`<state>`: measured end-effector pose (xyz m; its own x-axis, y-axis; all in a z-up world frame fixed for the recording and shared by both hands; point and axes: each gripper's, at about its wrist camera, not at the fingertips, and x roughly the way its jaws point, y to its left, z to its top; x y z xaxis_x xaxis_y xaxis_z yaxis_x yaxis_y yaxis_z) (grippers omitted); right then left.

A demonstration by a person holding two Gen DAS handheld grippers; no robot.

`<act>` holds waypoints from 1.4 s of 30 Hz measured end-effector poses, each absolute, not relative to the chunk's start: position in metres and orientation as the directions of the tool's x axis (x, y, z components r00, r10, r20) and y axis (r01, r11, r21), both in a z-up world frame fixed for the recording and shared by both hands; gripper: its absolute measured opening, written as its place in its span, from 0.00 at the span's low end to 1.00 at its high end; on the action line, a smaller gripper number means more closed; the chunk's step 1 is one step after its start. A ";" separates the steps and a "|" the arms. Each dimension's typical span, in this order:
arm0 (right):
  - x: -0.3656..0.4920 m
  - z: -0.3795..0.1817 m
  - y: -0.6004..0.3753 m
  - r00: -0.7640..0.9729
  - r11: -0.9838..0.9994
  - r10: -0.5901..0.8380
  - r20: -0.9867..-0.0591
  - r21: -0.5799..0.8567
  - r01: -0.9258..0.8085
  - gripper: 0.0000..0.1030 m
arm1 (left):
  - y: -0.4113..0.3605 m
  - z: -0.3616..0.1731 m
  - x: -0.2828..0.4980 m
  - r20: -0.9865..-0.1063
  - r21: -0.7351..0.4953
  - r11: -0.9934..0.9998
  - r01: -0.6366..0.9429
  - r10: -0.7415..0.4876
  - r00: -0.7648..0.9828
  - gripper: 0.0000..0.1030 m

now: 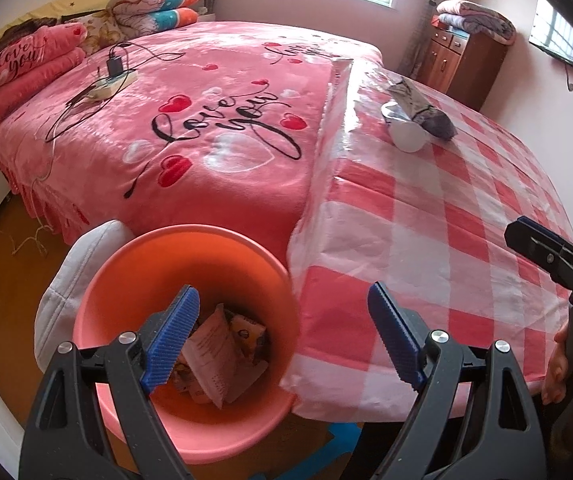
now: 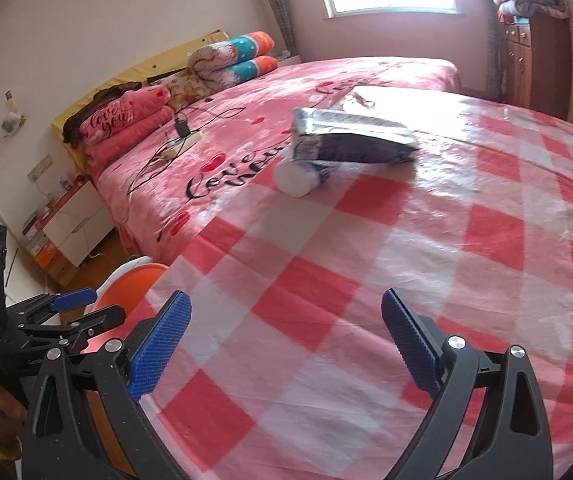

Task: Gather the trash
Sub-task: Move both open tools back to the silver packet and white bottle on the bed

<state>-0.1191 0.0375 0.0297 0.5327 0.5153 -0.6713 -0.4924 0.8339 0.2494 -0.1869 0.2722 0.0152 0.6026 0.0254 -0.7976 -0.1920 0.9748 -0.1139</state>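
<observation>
Dark foil snack bag lies flat on the checked tabletop, far side, resting partly on a tipped-over white cup. Orange bin on floor beside tabletop edge, crumpled wrappers inside.

- One bin, holding several wrappers; exact number unclear.
- One dark packet on the bench.
- One white cup.
- Two rolled quilts on the bed.
- One power strip.
</observation>
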 end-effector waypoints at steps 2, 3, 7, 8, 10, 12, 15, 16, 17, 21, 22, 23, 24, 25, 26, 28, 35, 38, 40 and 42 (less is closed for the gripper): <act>-0.118 0.030 0.031 0.545 0.841 0.507 -0.668 0.243 -0.484 0.92 | 0.266 0.016 -0.184 -0.799 -0.109 0.978 -0.179 0.021 0.601 0.84; -0.118 0.030 0.030 0.549 0.843 0.503 -0.668 0.240 -0.481 0.92 | 0.262 0.017 -0.183 -0.799 -0.105 0.979 -0.173 0.020 0.601 0.84; -0.115 0.028 0.021 0.570 0.857 0.481 -0.666 0.222 -0.465 0.92 | 0.252 0.019 -0.178 -0.800 -0.095 0.984 -0.153 0.016 0.599 0.84; -0.115 0.029 0.019 0.576 0.861 0.476 -0.664 0.217 -0.460 0.92 | 0.250 0.019 -0.177 -0.801 -0.093 0.984 -0.149 0.015 0.599 0.84; -0.114 0.029 0.013 0.586 0.866 0.468 -0.662 0.212 -0.452 0.92 | 0.243 0.019 -0.175 -0.803 -0.086 0.987 -0.139 0.014 0.596 0.84; -0.112 0.029 0.009 0.596 0.873 0.456 -0.661 0.204 -0.442 0.92 | 0.237 0.019 -0.173 -0.805 -0.080 0.988 -0.131 0.013 0.593 0.84; -0.110 0.029 -0.001 0.611 0.882 0.442 -0.657 0.193 -0.430 0.92 | 0.227 0.019 -0.169 -0.810 -0.069 0.991 -0.113 0.010 0.587 0.84; -0.109 0.028 -0.003 0.615 0.885 0.436 -0.657 0.191 -0.424 0.92 | 0.224 0.018 -0.168 -0.810 -0.066 0.992 -0.108 0.010 0.586 0.84; -0.108 0.028 -0.006 0.617 0.887 0.434 -0.657 0.191 -0.420 0.92 | 0.220 0.019 -0.167 -0.811 -0.062 0.993 -0.102 0.009 0.585 0.84; -0.104 0.027 -0.018 0.628 0.895 0.425 -0.652 0.198 -0.400 0.92 | 0.209 0.018 -0.162 -0.815 -0.052 0.995 -0.082 0.006 0.580 0.84; -0.103 0.027 -0.020 0.631 0.897 0.423 -0.651 0.199 -0.396 0.92 | 0.206 0.018 -0.161 -0.816 -0.048 0.996 -0.076 0.004 0.578 0.84; -0.102 0.027 -0.024 0.635 0.899 0.419 -0.650 0.199 -0.389 0.92 | 0.204 0.018 -0.160 -0.817 -0.047 0.996 -0.072 0.003 0.577 0.84; -0.101 0.027 -0.026 0.637 0.901 0.416 -0.649 0.200 -0.385 0.92 | 0.200 0.018 -0.159 -0.818 -0.044 0.997 -0.066 0.002 0.575 0.84; -0.100 0.027 -0.029 0.640 0.903 0.413 -0.648 0.200 -0.380 0.92 | 0.197 0.018 -0.158 -0.819 -0.041 0.997 -0.059 0.000 0.574 0.84; -0.098 0.027 -0.033 0.643 0.906 0.408 -0.648 0.200 -0.372 0.92 | 0.194 0.017 -0.156 -0.820 -0.038 0.998 -0.053 -0.001 0.572 0.84; -0.096 0.027 -0.038 0.649 0.911 0.398 -0.649 0.198 -0.361 0.92 | 0.188 0.017 -0.153 -0.822 -0.034 0.999 -0.043 -0.003 0.569 0.84; -0.091 0.024 -0.055 0.655 0.920 0.384 -0.651 0.209 -0.332 0.92 | 0.167 0.017 -0.143 -0.826 -0.015 1.000 -0.006 -0.009 0.563 0.84; -0.087 0.024 -0.061 0.659 0.925 0.373 -0.653 0.205 -0.320 0.92 | 0.157 0.017 -0.138 -0.827 -0.006 1.000 0.013 -0.012 0.562 0.84; -0.086 0.024 -0.064 0.661 0.928 0.365 -0.656 0.203 -0.312 0.92 | 0.151 0.018 -0.134 -0.828 0.000 1.000 0.022 -0.013 0.561 0.84; -0.084 0.024 -0.069 0.661 0.931 0.360 -0.658 0.206 -0.302 0.92 | 0.145 0.018 -0.131 -0.827 0.002 1.000 0.031 -0.016 0.561 0.84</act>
<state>-0.0842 -0.0689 0.0241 0.6613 0.3602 -0.6580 -0.3021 0.9308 0.2059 -0.1306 0.1447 0.0185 0.5613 -0.0155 -0.8275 0.0311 0.9995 0.0023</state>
